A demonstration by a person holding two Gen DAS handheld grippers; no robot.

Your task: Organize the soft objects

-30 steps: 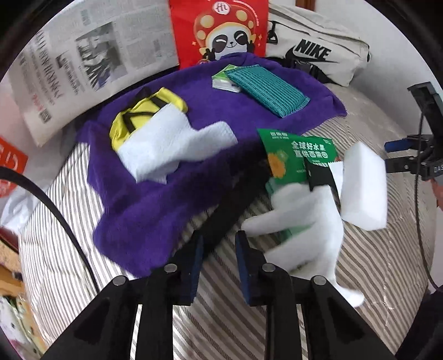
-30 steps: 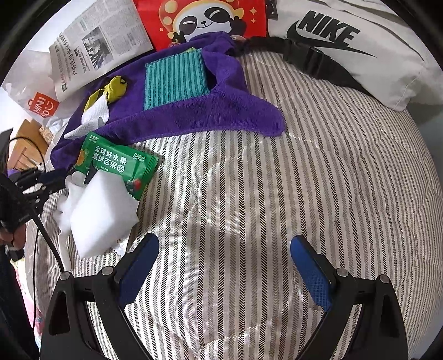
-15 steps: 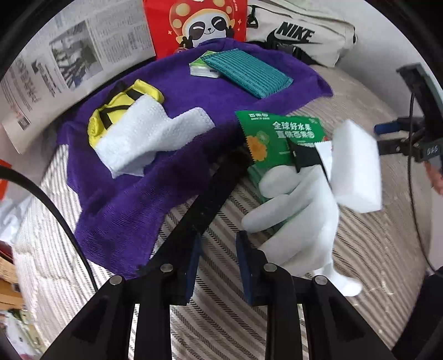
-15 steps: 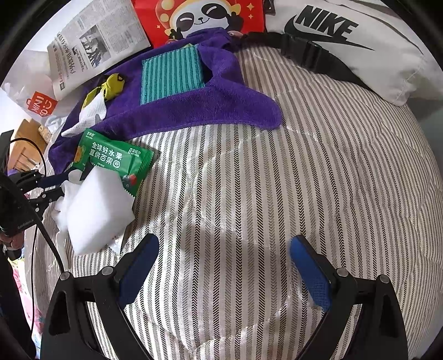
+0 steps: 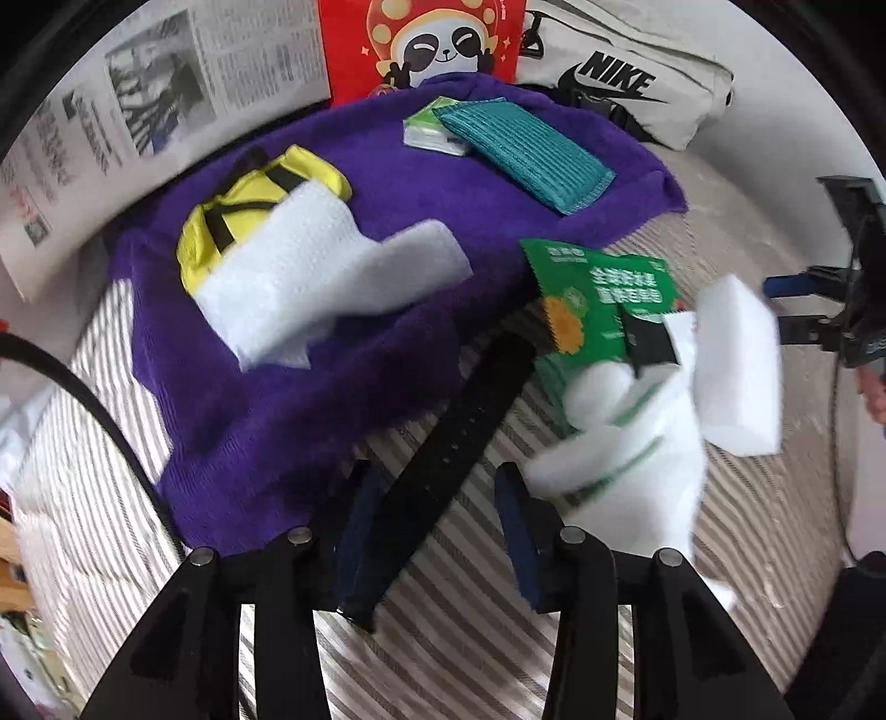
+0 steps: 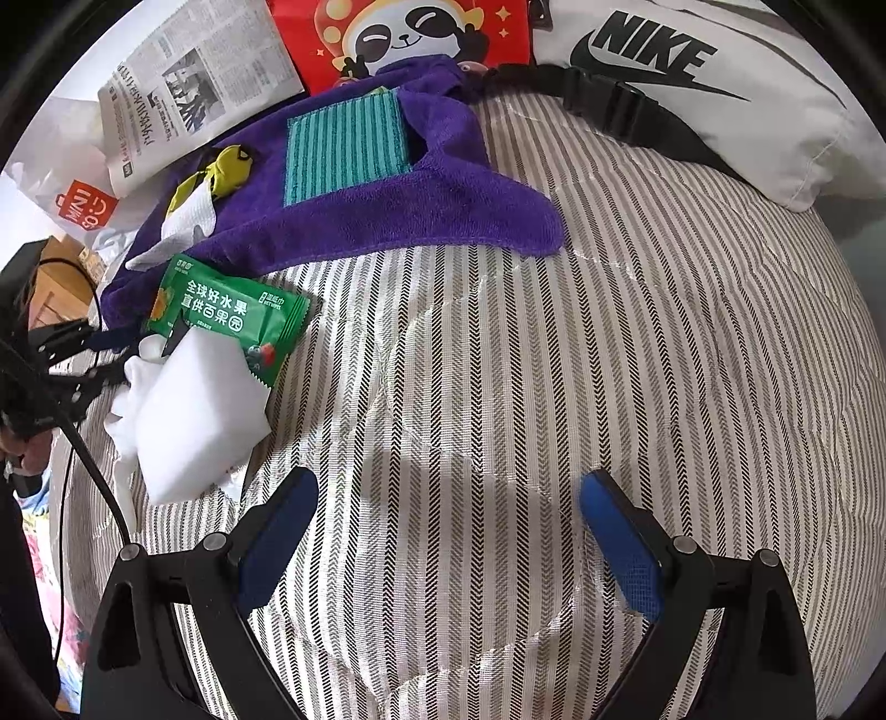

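Left wrist view: the left tongs [image 5: 437,526] are sitting at bottom centre, jaws opening. A black strap [image 5: 443,459] is running between the blue pads [image 5: 354,526]; the left pad is lying close against it, the right pad is standing clear, so nothing is being gripped. The strap is slanting up toward a green packet [image 5: 598,299] at centre right. A white glove [image 5: 626,454] and a white sponge block [image 5: 736,365] are lying just beside the packet, on the striped bed cover [image 5: 747,498]. In the upper half a purple towel [image 5: 277,399] is carrying a yellow pouch [image 5: 249,210], a white cloth [image 5: 310,277], a teal cloth [image 5: 526,149] and a small green-and-white pack [image 5: 426,127].

Right wrist view: the right tongs [image 6: 448,526] are hanging released, jaws wide, nothing between them, over bare striped bed cover [image 6: 609,360]. The sponge block [image 6: 205,415], packet [image 6: 232,315] and glove [image 6: 133,387] are clustering at left; the purple towel [image 6: 387,216] is lying at upper left. A red panda bag [image 6: 410,39] and a white Nike bag [image 6: 720,83] are lining the top edge.
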